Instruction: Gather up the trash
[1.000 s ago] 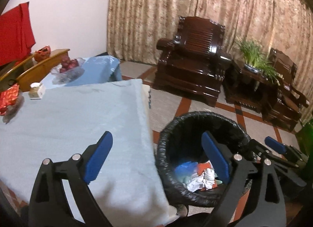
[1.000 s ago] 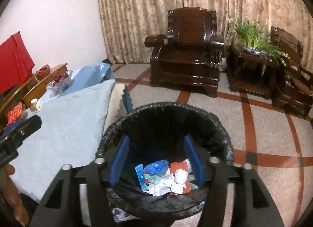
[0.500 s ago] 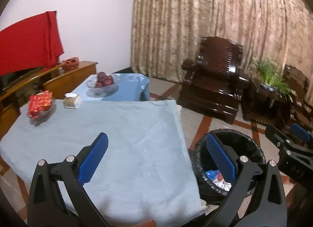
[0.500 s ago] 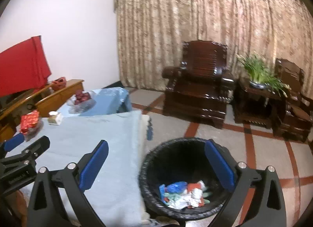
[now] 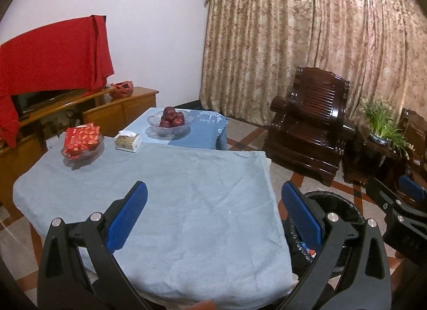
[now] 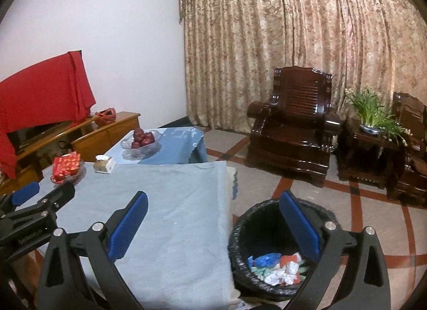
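A black-lined trash bin (image 6: 256, 219) stands on the floor at the table's right edge, with crumpled blue, white and red trash (image 6: 277, 267) in its bottom. It also shows in the left wrist view (image 5: 344, 205), mostly behind my finger. My left gripper (image 5: 213, 219) is open and empty above the table's light-blue cloth (image 5: 186, 189). My right gripper (image 6: 213, 227) is open and empty, above the table edge and the bin. The right gripper shows at the right edge of the left wrist view (image 5: 400, 203). The left gripper shows at the left edge of the right wrist view (image 6: 32, 203).
On the table's far side are a glass dish with a red packet (image 5: 81, 140), a tissue box (image 5: 128, 141) and a bowl of red apples (image 5: 170, 120). A dark wooden armchair (image 6: 293, 128), a side table with a plant (image 6: 371, 120) and a wooden cabinet (image 5: 88, 115) stand around.
Both grippers have risen and pulled back from over the bin. The right gripper's jaws have opened wider. The table and room now fill both views.
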A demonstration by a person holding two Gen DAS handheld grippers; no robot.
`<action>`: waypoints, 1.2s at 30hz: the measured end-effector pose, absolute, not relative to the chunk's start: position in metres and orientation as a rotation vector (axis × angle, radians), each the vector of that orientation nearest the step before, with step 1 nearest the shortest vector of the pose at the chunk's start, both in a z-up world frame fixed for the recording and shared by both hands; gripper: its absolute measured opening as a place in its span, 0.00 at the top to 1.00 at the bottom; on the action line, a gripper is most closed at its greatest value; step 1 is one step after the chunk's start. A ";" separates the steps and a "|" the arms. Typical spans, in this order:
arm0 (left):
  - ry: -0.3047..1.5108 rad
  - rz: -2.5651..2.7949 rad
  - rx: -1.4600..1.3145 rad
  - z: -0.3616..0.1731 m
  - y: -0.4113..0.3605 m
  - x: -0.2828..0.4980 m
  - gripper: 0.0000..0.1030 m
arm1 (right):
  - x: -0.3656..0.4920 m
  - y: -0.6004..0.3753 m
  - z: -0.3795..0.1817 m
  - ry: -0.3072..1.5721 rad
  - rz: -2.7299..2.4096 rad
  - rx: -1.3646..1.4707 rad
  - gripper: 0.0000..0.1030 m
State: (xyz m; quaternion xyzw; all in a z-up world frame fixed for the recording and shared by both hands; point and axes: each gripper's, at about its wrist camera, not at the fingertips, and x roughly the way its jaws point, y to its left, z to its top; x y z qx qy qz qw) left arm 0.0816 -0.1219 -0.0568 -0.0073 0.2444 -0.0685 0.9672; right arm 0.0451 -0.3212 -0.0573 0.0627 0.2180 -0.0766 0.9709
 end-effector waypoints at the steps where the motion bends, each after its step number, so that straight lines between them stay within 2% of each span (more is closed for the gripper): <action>1: 0.499 -0.128 -0.019 -0.056 -0.117 0.081 0.05 | 0.044 -0.318 -0.058 0.442 -0.151 0.128 0.06; 9: 0.519 -0.023 -0.047 -0.048 -0.072 0.072 0.05 | 0.041 -0.289 -0.050 0.432 -0.151 0.152 0.06; 18: 0.430 0.062 -0.020 -0.021 -0.025 0.042 0.05 | 0.035 -0.245 -0.031 0.386 -0.085 0.054 0.06; 28: 0.315 0.157 -0.032 0.018 0.005 -0.002 0.05 | -0.005 -0.206 0.029 0.179 -0.081 -0.008 0.06; 36: 0.222 0.238 -0.059 0.041 0.013 -0.032 0.05 | -0.022 -0.206 0.027 0.175 -0.169 0.080 0.06</action>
